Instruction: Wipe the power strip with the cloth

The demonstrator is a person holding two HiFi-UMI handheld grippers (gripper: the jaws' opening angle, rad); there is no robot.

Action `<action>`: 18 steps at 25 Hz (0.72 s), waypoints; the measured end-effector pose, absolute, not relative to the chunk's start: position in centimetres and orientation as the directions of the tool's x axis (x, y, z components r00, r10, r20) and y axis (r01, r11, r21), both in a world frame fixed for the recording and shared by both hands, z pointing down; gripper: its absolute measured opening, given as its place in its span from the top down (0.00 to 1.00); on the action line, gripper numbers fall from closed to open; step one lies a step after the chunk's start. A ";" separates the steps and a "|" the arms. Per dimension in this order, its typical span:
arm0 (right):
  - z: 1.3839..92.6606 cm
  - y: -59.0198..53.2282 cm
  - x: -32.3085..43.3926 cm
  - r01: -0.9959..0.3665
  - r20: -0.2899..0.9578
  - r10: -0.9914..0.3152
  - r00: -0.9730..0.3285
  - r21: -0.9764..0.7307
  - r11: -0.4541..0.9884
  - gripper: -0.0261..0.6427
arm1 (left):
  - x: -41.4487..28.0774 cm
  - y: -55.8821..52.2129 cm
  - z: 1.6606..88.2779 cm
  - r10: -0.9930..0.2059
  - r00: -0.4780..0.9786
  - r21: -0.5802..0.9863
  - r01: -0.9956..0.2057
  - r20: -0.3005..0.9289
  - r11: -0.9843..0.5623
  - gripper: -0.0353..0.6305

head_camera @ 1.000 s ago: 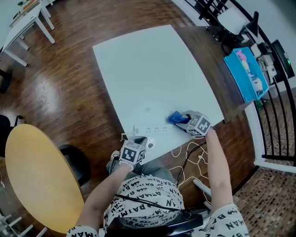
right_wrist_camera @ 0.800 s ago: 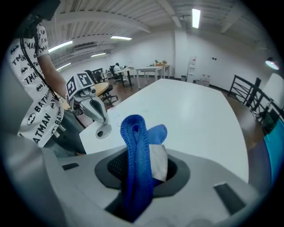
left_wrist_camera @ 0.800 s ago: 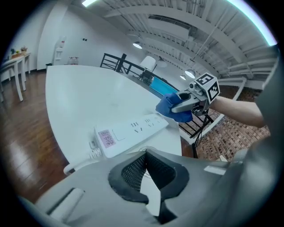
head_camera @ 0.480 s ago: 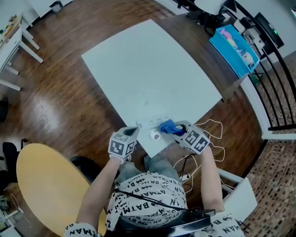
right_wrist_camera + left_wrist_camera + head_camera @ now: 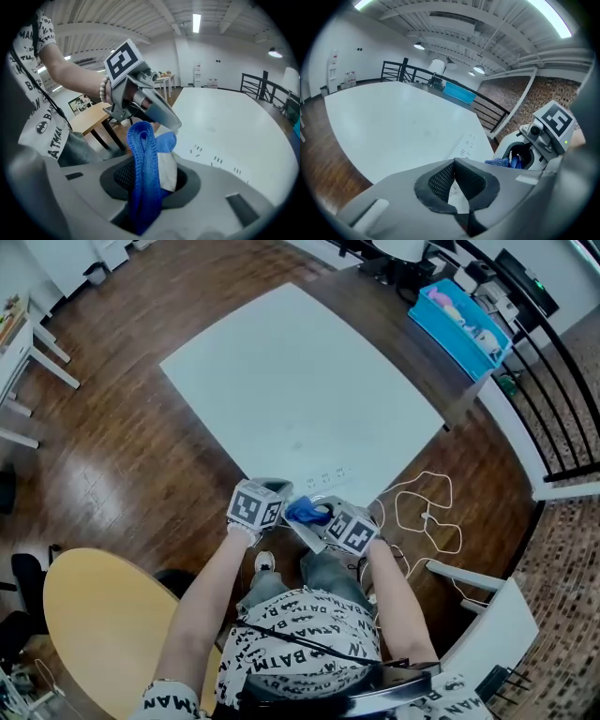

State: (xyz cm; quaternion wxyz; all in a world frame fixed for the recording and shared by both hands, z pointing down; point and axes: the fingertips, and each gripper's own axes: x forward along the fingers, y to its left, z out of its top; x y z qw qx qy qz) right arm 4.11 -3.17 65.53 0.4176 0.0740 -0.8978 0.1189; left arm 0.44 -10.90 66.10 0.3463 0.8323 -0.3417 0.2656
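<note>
The white power strip [image 5: 326, 476] lies near the front edge of the white table [image 5: 281, 381]; its sockets also show in the left gripper view [image 5: 467, 144] and the right gripper view [image 5: 218, 160]. My right gripper [image 5: 319, 518] [image 5: 150, 173] is shut on a folded blue cloth [image 5: 305, 512] [image 5: 143, 154] and hangs over the table's front edge, short of the strip. My left gripper [image 5: 281, 502] [image 5: 457, 185] is right beside it, its fingers [image 5: 161, 117] pressed together with nothing in them and pointing at the cloth [image 5: 501, 162].
A white cable [image 5: 422, 512] loops over the wooden floor to the right. A round yellow table [image 5: 94, 624] stands at the lower left. At the back right, a blue box [image 5: 459, 320] sits on a dark desk beside a black railing [image 5: 553, 381].
My right gripper has carried the cloth leftward from the strip's right end and back over the table's front edge. My left gripper left the strip's left end and now sits next to the cloth.
</note>
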 end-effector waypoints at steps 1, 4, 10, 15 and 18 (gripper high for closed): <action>65.7 -3.3 3.7 -0.233 0.771 -0.032 -0.636 -0.152 0.961 0.77 | 0.6 -10.9 66.5 -0.369 0.623 0.389 -0.749 0.690 -0.536 0.95; 66.4 -3.9 3.2 -0.237 0.789 -0.032 -0.613 -0.145 0.961 0.77 | 0.9 -10.8 67.0 -0.344 0.612 0.380 -0.748 0.712 -0.545 0.95; 67.3 -6.1 6.7 -0.304 0.804 -0.076 -0.590 -0.134 0.943 0.77 | 0.9 -10.9 67.0 -0.346 0.588 0.358 -0.762 0.731 -0.539 0.95; 67.3 -8.9 12.4 -0.389 0.820 -0.135 -0.556 -0.113 0.914 0.77 | 0.7 -10.8 66.9 -0.360 0.589 0.368 -0.770 0.723 -0.521 0.95; 67.6 -11.0 16.1 -0.453 0.838 -0.188 -0.513 -0.079 0.888 0.77 | 0.5 -10.7 66.9 -0.364 0.586 0.370 -0.775 0.724 -0.513 0.95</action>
